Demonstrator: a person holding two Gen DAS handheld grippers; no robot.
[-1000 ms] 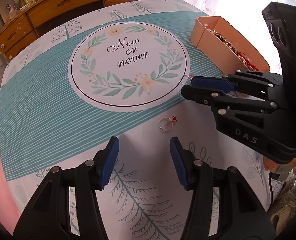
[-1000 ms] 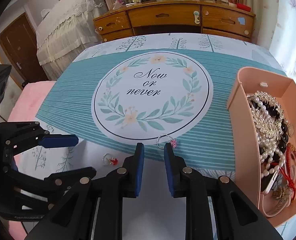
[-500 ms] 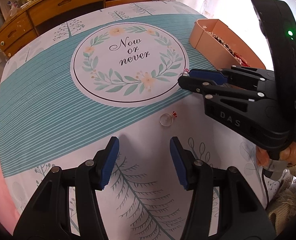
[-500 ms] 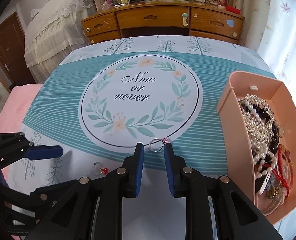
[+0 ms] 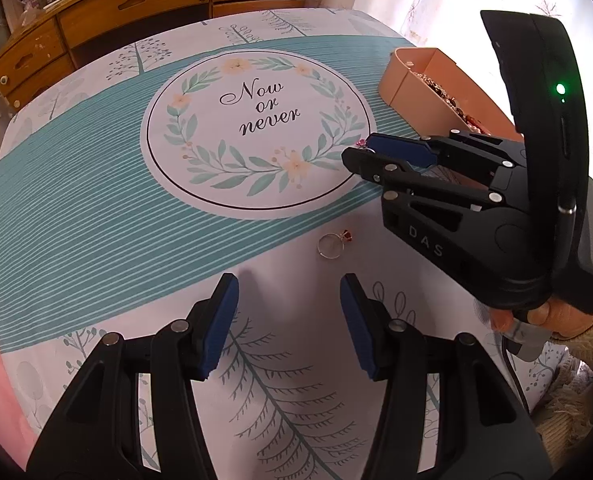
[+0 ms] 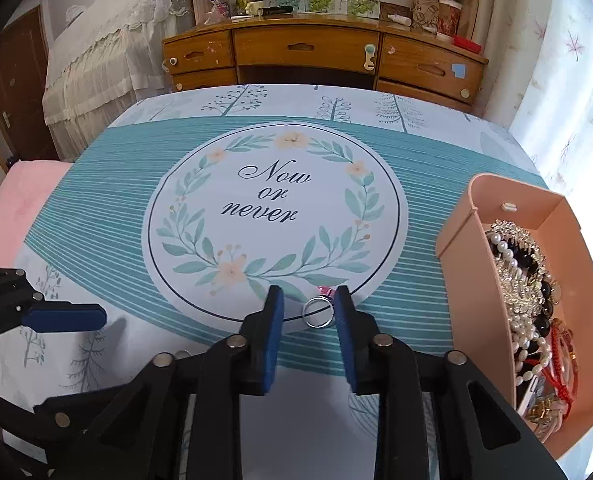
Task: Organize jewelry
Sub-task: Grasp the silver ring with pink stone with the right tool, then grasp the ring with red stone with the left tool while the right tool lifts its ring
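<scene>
A silver ring with a pink stone (image 6: 317, 311) lies on the tablecloth between the fingers of my right gripper (image 6: 309, 305), which is open around it. In the left wrist view only its pink stone (image 5: 361, 143) shows past the right gripper (image 5: 362, 151). A silver ring with a red stone (image 5: 333, 243) lies on the cloth just ahead and right of my open, empty left gripper (image 5: 288, 292). The left gripper's finger (image 6: 64, 317) shows at the left of the right wrist view. A peach tray (image 6: 468, 264) full of pearls and bracelets stands at the right.
The table wears a teal and white cloth with a round "Now or never" print (image 6: 274, 216). A wooden dresser (image 6: 320, 60) stands behind the table, a lace-covered bed (image 6: 108, 48) at back left. The tray also shows in the left wrist view (image 5: 412, 88).
The right gripper moved forward and down over the pink-stone ring, so the ring now lies between its open fingers. The left gripper has hardly moved.
</scene>
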